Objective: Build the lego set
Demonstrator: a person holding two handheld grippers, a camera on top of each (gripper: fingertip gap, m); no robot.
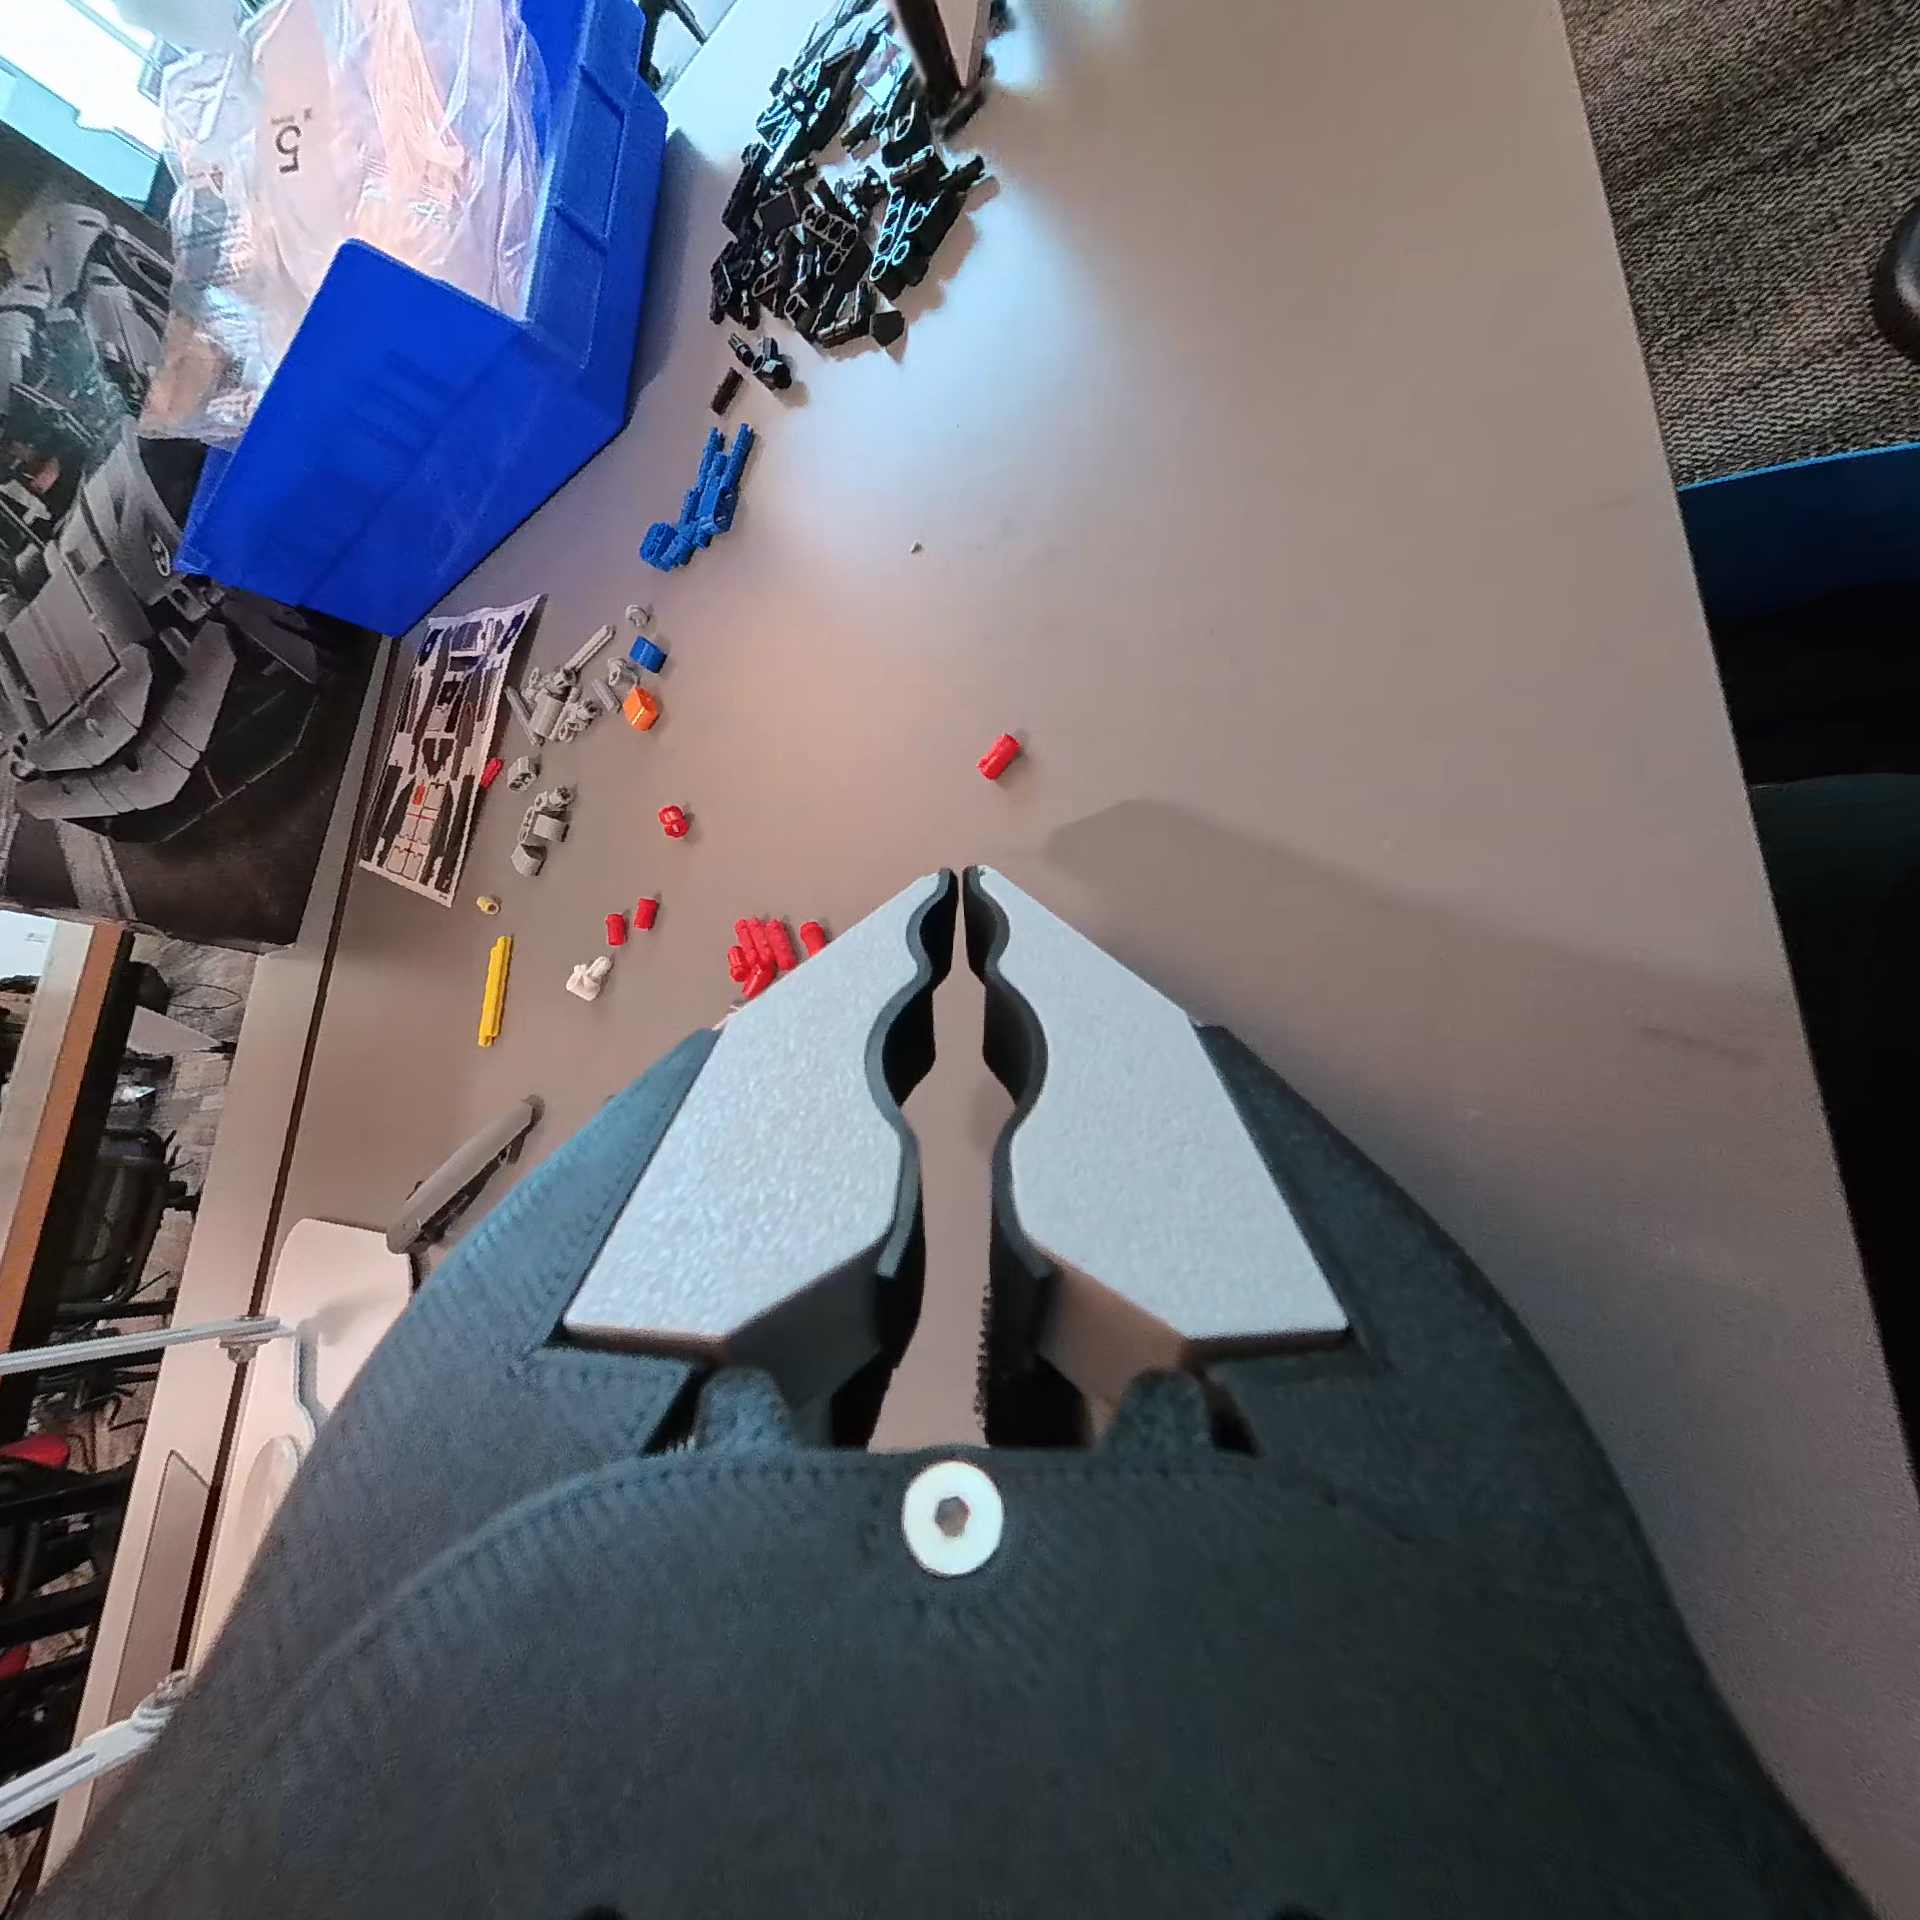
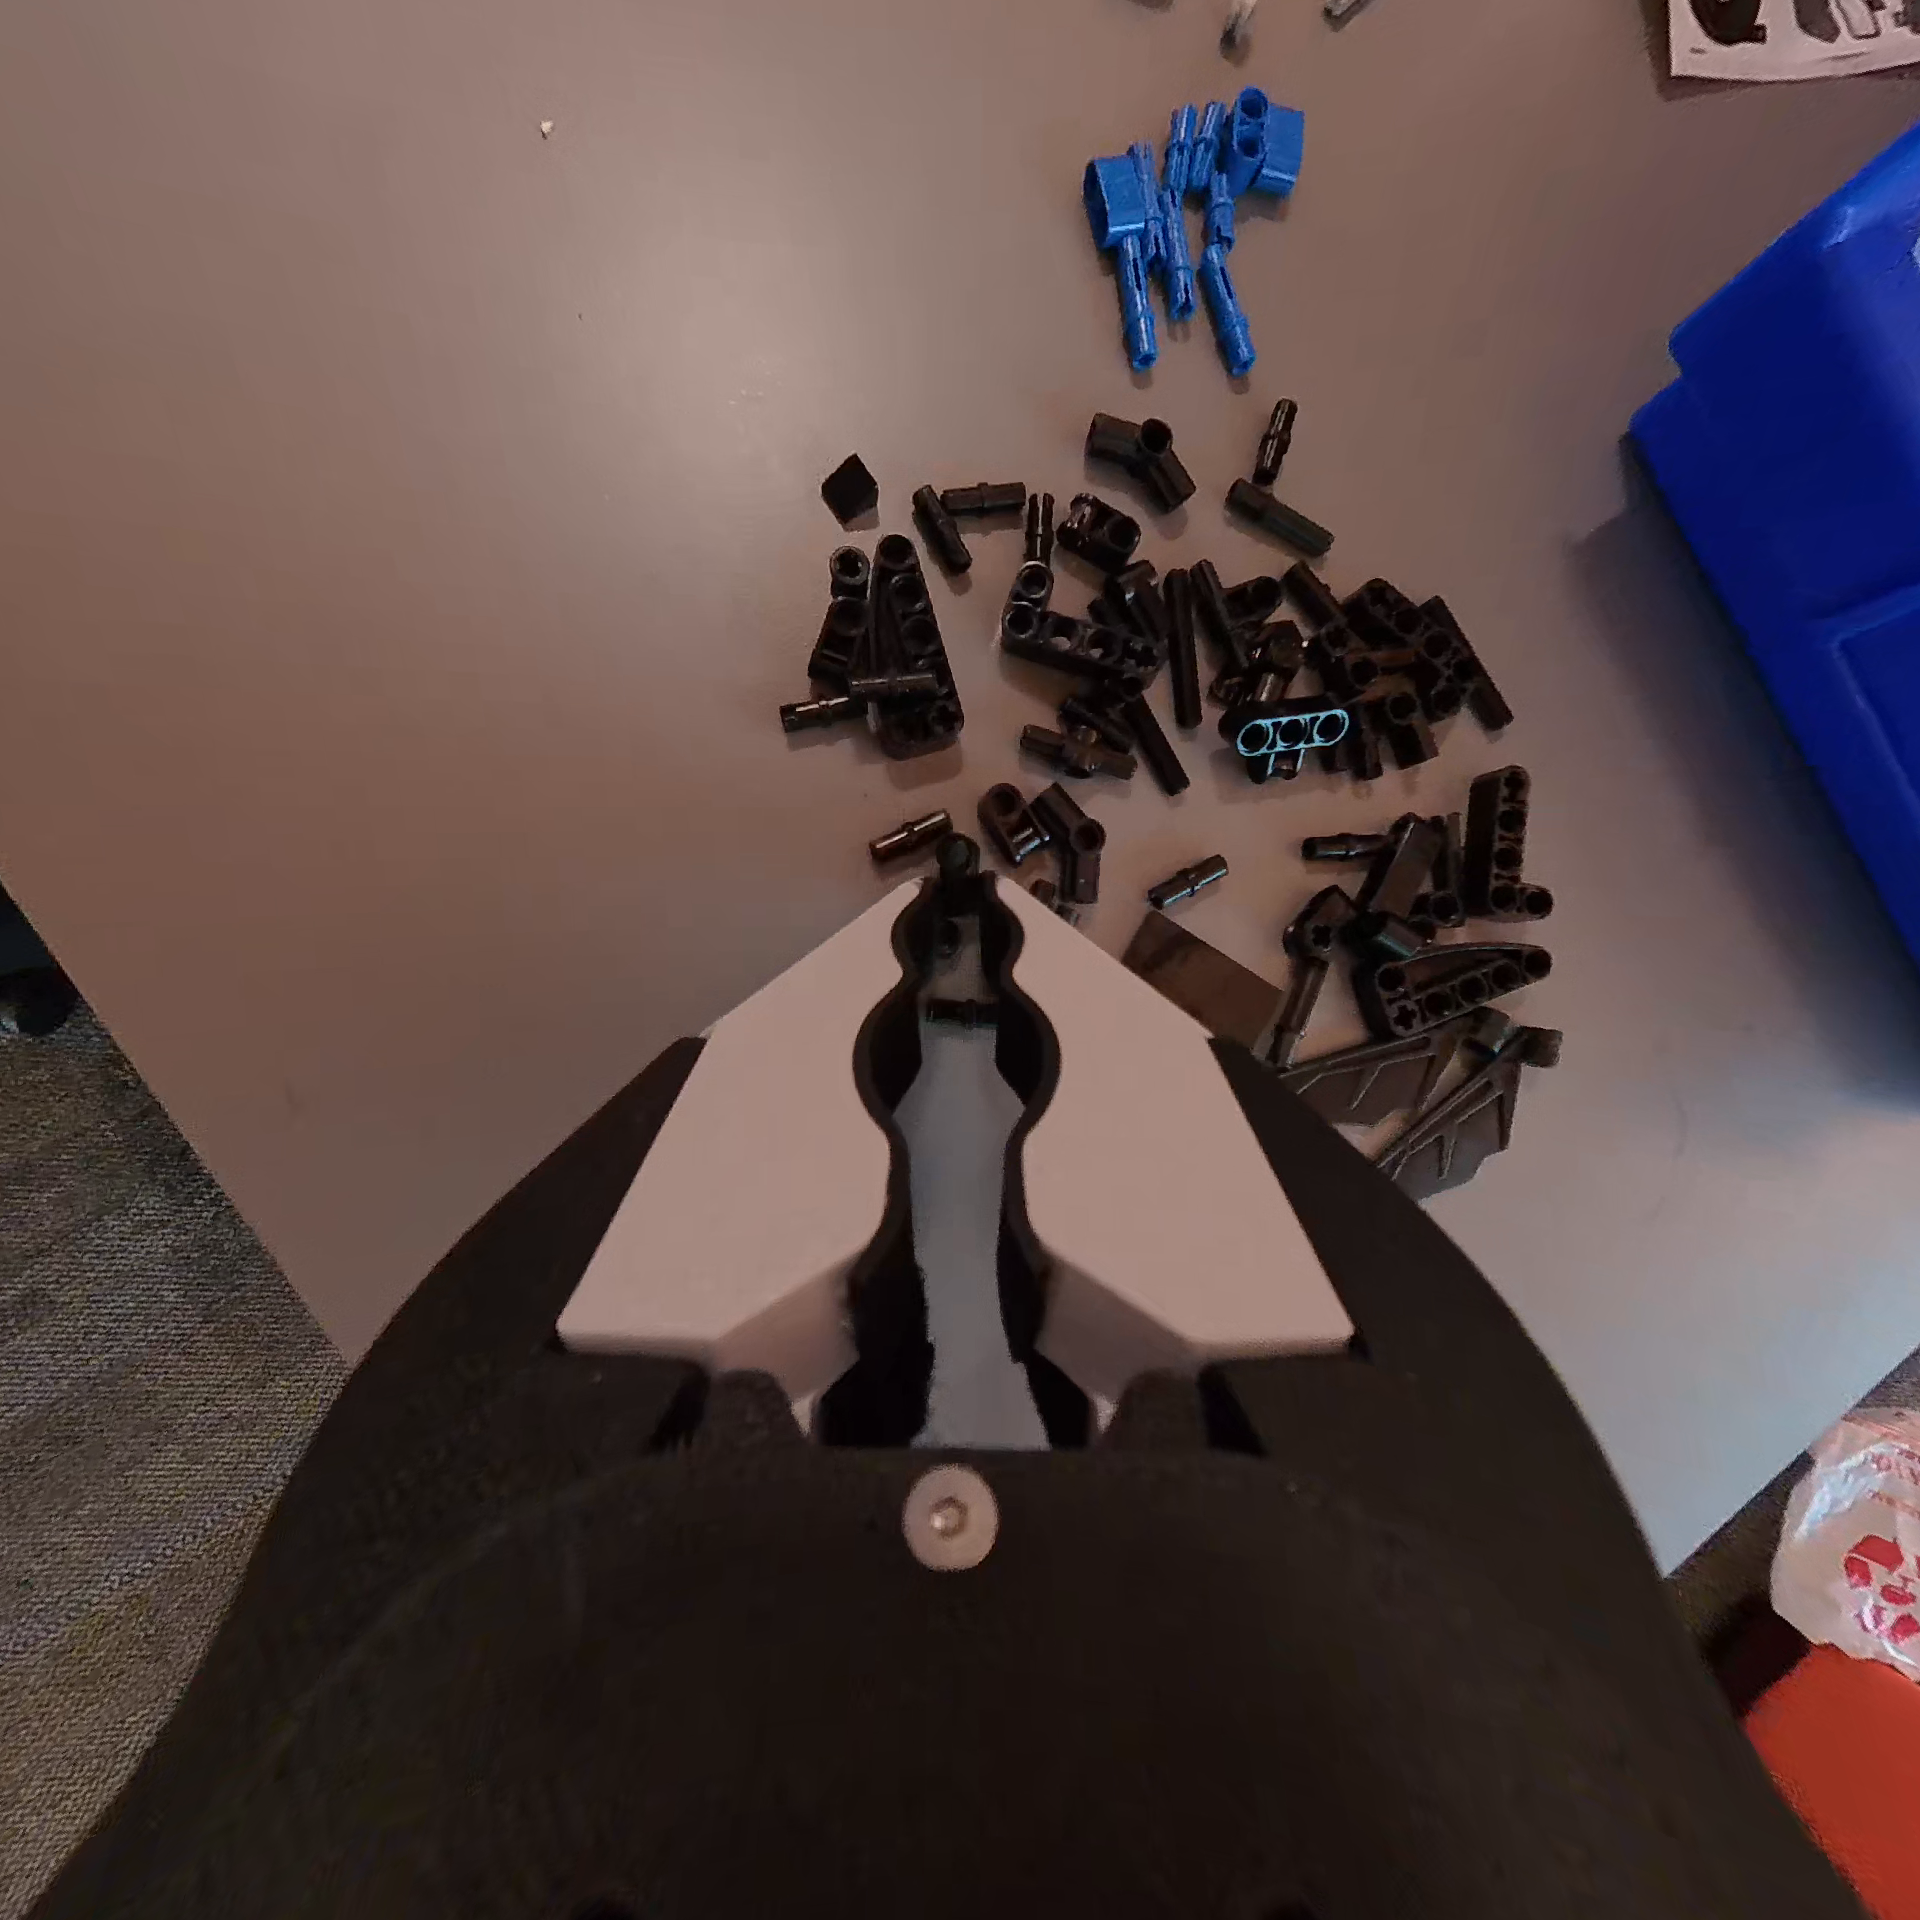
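left gripper (image 1: 958, 878): ridged grey fingers closed together on nothing, over smooth matte table (image 1: 1299, 520); red pegs (image 1: 764, 951) at its 9 o'clock. right gripper (image 2: 958, 883): fingers narrow, pinching a small black peg (image 2: 956, 862) upright at the tips; pile of holed black plastic pieces (image 2: 1247, 675) at 1 o'clock, blue bin (image 2: 1818, 520) at 2 o'clock. printed sheet (image 1: 452, 748): writing unreadable.

A smooth grey-brown tabletop (image 1: 1299, 520) fills both views, with a soft glare of light on it. Beyond the table's edge lies mottled grey carpet (image 1: 1745, 208), and a blue chair edge (image 1: 1797, 520) sits just beside it.
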